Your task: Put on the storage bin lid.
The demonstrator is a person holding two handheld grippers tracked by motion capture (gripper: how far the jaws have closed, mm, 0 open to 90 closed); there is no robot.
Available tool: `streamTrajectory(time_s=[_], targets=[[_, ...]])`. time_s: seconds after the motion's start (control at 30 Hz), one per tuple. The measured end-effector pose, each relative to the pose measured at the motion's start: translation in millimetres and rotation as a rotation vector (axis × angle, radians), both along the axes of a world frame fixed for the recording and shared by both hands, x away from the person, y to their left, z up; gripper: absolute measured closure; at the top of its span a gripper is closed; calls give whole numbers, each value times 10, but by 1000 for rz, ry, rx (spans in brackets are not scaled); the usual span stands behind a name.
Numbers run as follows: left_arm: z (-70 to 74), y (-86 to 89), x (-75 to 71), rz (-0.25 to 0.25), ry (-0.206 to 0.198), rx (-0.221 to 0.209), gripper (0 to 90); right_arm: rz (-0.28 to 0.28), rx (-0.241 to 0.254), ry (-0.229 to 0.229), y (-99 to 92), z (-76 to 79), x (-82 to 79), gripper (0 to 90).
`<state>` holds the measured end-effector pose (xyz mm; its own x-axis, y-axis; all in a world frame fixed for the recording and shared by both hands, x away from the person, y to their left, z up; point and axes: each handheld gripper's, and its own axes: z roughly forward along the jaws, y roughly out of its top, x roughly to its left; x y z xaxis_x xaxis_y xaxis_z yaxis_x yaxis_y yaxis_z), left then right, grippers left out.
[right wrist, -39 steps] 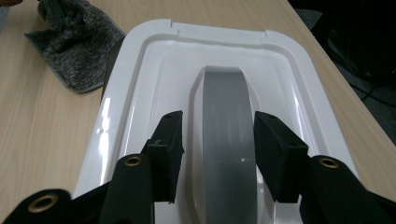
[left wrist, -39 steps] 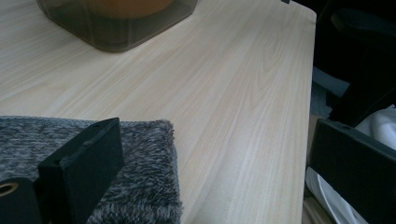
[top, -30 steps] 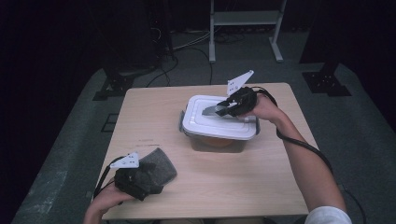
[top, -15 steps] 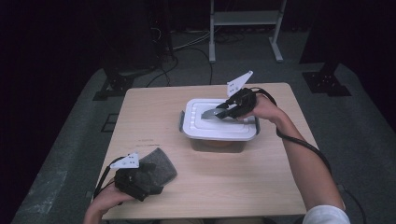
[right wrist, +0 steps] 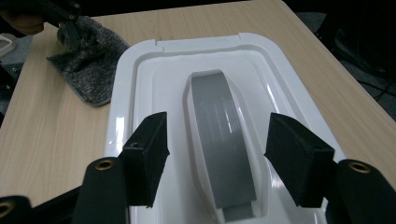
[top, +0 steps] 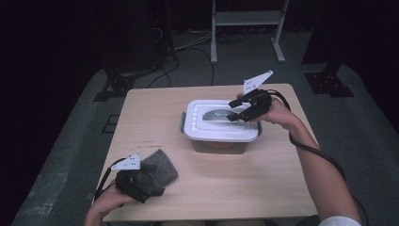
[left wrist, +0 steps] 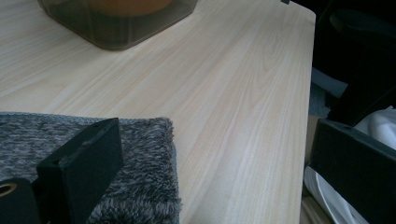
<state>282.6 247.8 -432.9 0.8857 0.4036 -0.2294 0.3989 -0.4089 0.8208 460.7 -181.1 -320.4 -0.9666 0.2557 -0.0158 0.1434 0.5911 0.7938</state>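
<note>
The white lid [right wrist: 224,121] sits on the clear box [top: 221,143] near the bench's [top: 244,188] far right corner. The right gripper [right wrist: 215,154] has just been opening: its jaws, closed on the lid's grey handle [right wrist: 222,135] a second ago, now stand spread either side of it, not touching. The left gripper [left wrist: 210,177] rests at the near left corner, jaws spread, one over the grey cloth [left wrist: 140,186]. The box's contents are hard to make out.

One worktop [top: 263,188]. One clear container [top: 219,145] with one white lid [top: 207,127] and one grey handle [top: 214,114] on top. One grey cloth [top: 162,165] at 7 o'clock from it. Two tongs: left tongs [top: 148,186], right tongs [top: 234,112]. One white rack [top: 247,19] at 12 o'clock.
</note>
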Motion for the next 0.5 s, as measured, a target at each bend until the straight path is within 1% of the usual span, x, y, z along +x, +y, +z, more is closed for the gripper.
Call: streamTrajectory(time_s=[0.13,0.27,0.37,0.5], targets=[[1,-3,-1,-1,0,-3,20,-23,22,0,-128,17,-82,339],[-1,-11,0,0,0,-4,20,-53,34,7,-257,14,-165,306],[-1,-15,6,1,1,-4,20,-72,37,12,-366,5,-221,291],[-8,-14,6,1,1,-4,20,-105,58,20,-532,-11,-310,279]])
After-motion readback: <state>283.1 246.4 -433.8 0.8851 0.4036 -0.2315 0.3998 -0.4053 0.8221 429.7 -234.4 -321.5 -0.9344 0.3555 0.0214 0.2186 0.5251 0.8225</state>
